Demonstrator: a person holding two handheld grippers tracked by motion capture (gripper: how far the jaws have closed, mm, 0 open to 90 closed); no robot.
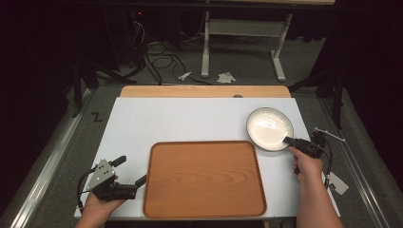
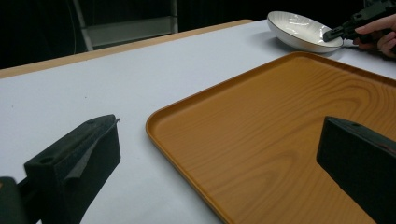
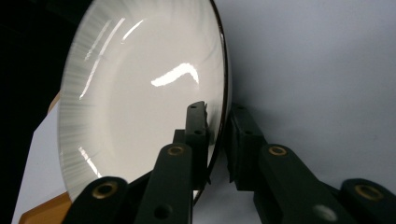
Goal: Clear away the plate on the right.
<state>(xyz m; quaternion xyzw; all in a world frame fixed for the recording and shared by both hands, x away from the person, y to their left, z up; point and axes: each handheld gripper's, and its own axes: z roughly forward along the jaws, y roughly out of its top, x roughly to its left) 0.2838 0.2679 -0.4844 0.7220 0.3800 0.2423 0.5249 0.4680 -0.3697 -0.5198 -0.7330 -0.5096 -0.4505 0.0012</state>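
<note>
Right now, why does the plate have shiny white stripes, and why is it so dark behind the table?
In the right gripper view, lamp glare streaks the glossy white plate, gripped by the right gripper. In the high view, light falls on the table; the room behind stays dark. In the left gripper view, the near jaws blur.

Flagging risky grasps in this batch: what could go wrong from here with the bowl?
The right gripper pinches only the thin rim of the white bowl, so lifted, the glossy bowl might tilt or slip out. Carried low, it could clip the raised edge of the wooden tray. The open left gripper sits at the tray's left edge and could nudge it.
</note>
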